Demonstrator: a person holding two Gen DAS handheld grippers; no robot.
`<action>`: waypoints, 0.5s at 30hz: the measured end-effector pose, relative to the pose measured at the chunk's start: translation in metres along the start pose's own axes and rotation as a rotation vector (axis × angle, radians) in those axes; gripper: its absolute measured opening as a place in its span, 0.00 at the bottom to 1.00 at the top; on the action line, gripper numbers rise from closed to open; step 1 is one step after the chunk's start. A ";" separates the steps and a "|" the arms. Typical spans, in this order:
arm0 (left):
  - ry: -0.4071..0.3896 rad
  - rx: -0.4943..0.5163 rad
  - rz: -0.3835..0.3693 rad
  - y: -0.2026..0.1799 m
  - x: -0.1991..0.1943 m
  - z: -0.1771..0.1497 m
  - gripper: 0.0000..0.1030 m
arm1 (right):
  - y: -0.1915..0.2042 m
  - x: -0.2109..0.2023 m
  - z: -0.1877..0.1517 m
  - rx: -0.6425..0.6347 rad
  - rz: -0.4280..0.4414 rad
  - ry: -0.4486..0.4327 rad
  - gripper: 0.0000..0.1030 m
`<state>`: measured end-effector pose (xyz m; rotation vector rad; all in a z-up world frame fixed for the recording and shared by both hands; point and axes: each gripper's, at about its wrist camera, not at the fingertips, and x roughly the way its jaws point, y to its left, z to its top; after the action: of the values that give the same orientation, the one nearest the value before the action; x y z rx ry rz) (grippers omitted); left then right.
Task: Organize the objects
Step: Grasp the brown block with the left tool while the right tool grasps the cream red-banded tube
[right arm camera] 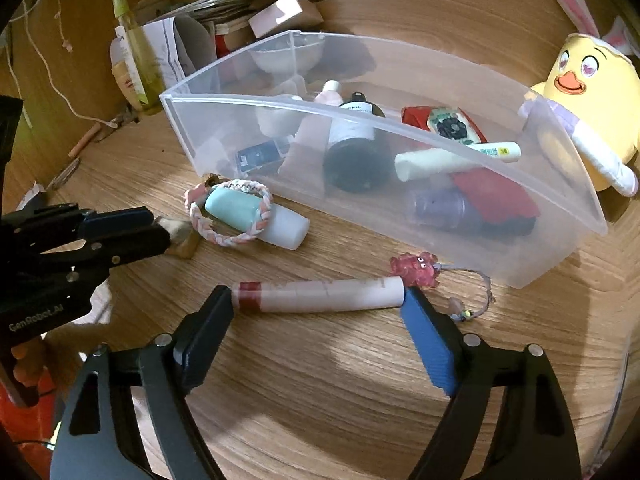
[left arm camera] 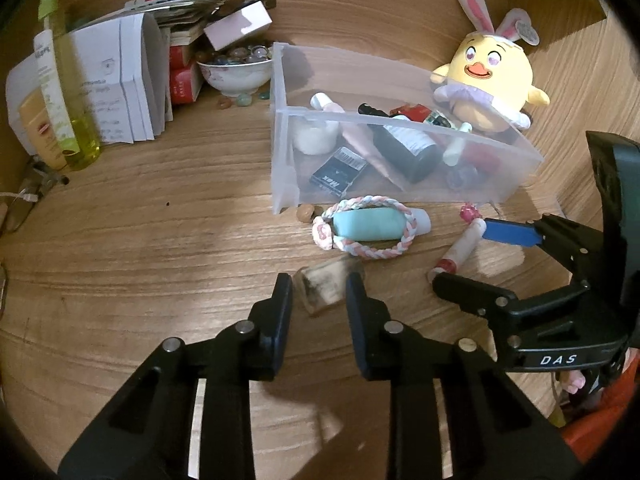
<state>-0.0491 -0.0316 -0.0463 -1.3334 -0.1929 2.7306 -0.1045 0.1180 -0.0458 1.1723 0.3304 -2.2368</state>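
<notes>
A clear plastic bin [left arm camera: 280, 128] [right arm camera: 568, 216] on the wooden table holds a dark bottle [left arm camera: 404, 144], tubes and small boxes. In front of it lie a teal tube [left arm camera: 372, 224] [right arm camera: 236, 208] ringed by a braided bracelet [left arm camera: 384, 250], a small brown-smudged bottle [left arm camera: 324, 288] [right arm camera: 180, 236], a white tube with a red end [left arm camera: 460, 250] [right arm camera: 320, 295], and a pink charm [right arm camera: 416, 270]. My left gripper [left arm camera: 318, 286] is open, its jaws on either side of the small bottle. My right gripper [right arm camera: 320, 300] [left arm camera: 460, 248] is open, its jaws at the two ends of the white tube.
A yellow chick plush [left arm camera: 492, 76] [right arm camera: 588, 112] sits behind the bin on the right. At the back left stand a yellow-green bottle [left arm camera: 68, 96], papers [left arm camera: 120, 84], boxes and a bowl of stones [left arm camera: 236, 72]. A cable [right arm camera: 60, 92] lies at the left.
</notes>
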 end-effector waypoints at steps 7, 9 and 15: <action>0.017 0.007 -0.005 -0.004 0.000 0.000 0.34 | 0.004 -0.014 -0.004 -0.015 0.003 -0.046 0.80; 0.032 0.020 0.008 -0.007 0.005 0.001 0.36 | 0.004 -0.018 -0.005 -0.013 0.004 -0.056 0.80; 0.048 0.073 0.054 -0.018 0.016 0.007 0.40 | -0.005 -0.036 -0.007 0.003 -0.011 -0.099 0.80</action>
<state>-0.0641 -0.0116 -0.0516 -1.4022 -0.0542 2.7173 -0.0872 0.1384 -0.0209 1.0589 0.2940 -2.2964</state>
